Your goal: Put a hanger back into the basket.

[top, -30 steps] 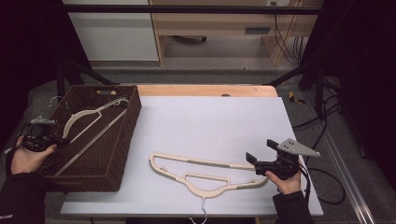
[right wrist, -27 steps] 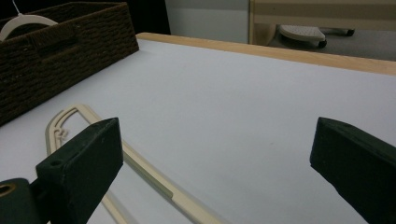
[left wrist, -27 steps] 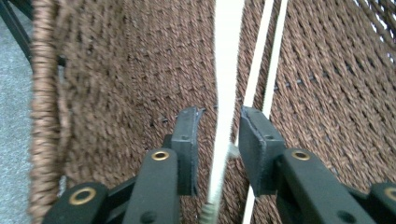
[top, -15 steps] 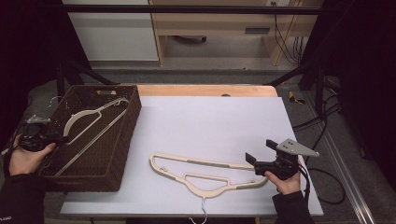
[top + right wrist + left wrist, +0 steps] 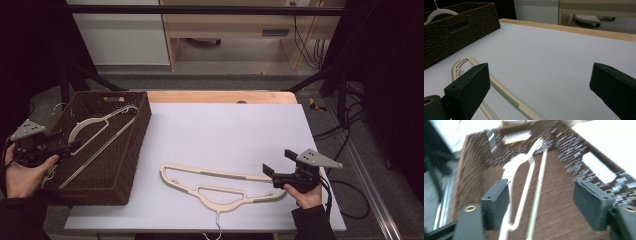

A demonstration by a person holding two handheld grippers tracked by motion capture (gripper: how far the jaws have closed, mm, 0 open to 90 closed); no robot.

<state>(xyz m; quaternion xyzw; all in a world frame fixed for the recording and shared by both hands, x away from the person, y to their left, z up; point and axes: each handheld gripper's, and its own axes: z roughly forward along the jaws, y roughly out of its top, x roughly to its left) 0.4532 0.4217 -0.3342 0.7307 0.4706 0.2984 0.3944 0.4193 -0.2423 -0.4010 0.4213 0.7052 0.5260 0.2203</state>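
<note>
A white hanger lies inside the brown wicker basket at the table's left. My left gripper hovers at the basket's left rim. Its jaws have just been opening, and they stand wide in the left gripper view above the white hanger, with nothing pressed between the pads. A cream hanger lies flat on the white table near the front. My right gripper rests at that hanger's right end. It is open, with the cream hanger lying past its left jaw.
The white tabletop has a wooden strip along its far edge. Beyond it stand a white cabinet and wooden shelving. Cables hang off the table's right side.
The left hand has drawn back to the left and risen a little from the basket, and its jaws are wider. The white hanger stays in the basket. The right hand has not moved.
</note>
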